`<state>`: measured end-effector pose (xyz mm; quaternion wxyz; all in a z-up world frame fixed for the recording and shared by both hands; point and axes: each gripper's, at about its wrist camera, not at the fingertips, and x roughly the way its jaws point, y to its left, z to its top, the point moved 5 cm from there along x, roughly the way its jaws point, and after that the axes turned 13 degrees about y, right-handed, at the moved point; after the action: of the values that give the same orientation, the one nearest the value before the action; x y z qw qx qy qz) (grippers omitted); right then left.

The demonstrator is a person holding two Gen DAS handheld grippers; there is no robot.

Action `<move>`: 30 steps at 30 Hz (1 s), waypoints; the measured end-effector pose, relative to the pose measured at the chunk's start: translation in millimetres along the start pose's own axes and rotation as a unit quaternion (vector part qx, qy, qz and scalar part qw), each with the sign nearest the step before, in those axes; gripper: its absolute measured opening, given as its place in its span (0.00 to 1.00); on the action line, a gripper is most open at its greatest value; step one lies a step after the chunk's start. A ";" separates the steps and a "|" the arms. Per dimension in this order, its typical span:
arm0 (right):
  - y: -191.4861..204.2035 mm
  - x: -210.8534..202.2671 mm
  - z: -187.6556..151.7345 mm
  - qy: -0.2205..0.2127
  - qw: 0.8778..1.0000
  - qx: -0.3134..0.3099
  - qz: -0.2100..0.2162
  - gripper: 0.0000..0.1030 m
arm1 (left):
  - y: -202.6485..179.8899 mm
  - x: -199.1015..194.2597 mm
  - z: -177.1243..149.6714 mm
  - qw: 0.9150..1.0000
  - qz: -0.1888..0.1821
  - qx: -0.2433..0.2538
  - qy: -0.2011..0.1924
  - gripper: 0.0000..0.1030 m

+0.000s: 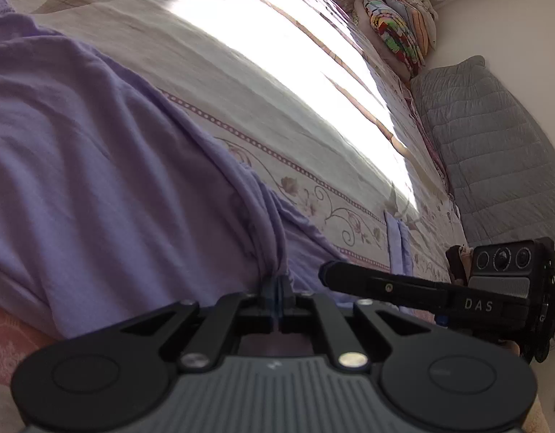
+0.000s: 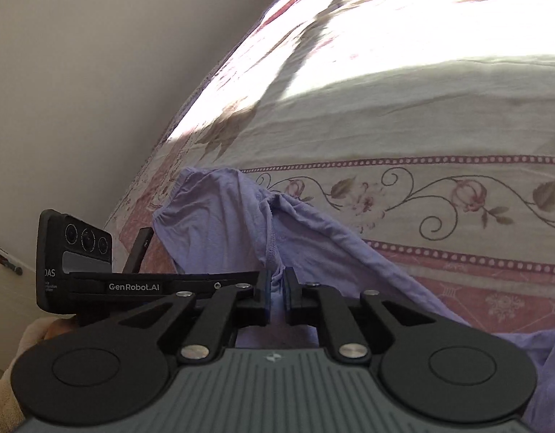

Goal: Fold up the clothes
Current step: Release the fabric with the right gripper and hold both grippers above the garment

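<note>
A lilac garment (image 1: 97, 166) lies spread on the floral bedsheet (image 1: 241, 83) and fills the left of the left wrist view. My left gripper (image 1: 277, 288) is shut on a bunched fold of its edge. My right gripper (image 1: 353, 278) reaches in from the right of that view beside it. In the right wrist view the same lilac garment (image 2: 219, 223) rises in a ridge from the sheet (image 2: 403, 126), and my right gripper (image 2: 276, 285) is shut on that ridge of cloth. My left gripper (image 2: 162, 285) lies across the left of this view.
The bed runs against a pale wall (image 2: 79, 54). A grey quilted blanket (image 1: 494, 144) lies along the far side, with a pile of colourful folded bedding (image 1: 396, 32) at the corner. Bright sunlight crosses the middle of the sheet. A hand (image 2: 57, 328) holds the left gripper.
</note>
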<state>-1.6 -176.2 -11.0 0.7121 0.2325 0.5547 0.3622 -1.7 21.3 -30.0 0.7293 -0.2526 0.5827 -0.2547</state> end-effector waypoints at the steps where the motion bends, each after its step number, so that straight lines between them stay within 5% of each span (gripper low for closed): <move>1: -5.4 3.9 2.3 0.000 0.999 0.031 0.021 0.18 | 1.5 -0.3 0.3 1.000 -0.003 0.008 0.009 0.02; 4: -22.9 17.8 10.7 0.002 0.991 0.120 0.062 0.33 | 5.9 -1.4 1.1 0.999 -0.014 0.032 0.036 0.03; 9: -25.6 42.3 33.2 0.005 0.976 0.183 0.119 0.30 | 13.5 -3.0 -0.1 0.995 -0.037 0.054 0.071 0.03; 16: -3.7 72.1 62.2 0.021 0.976 0.194 0.101 0.30 | 16.2 -5.9 0.3 0.993 -0.042 0.071 0.088 0.04; 25: -6.9 66.3 86.4 -0.012 0.972 0.219 0.086 0.32 | 17.2 -13.6 -2.9 0.991 -0.032 0.091 0.098 0.04; 27: -4.6 68.2 88.1 -0.005 0.976 0.208 0.058 0.22 | 17.1 -14.4 -3.7 0.990 -0.030 0.095 0.098 0.04; 28: -4.2 68.7 89.5 -0.003 0.978 0.203 0.046 0.04 | 18.0 -14.7 -5.7 0.990 -0.030 0.096 0.098 0.04; 30: -7.7 68.2 95.6 -0.005 0.981 0.194 0.030 0.04 | 18.2 -14.2 -6.3 0.990 -0.030 0.096 0.097 0.04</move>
<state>100.3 -121.5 -32.6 0.6454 0.3845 0.6034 0.2674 -9.2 43.8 -33.1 0.6819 -0.1728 0.6158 -0.3550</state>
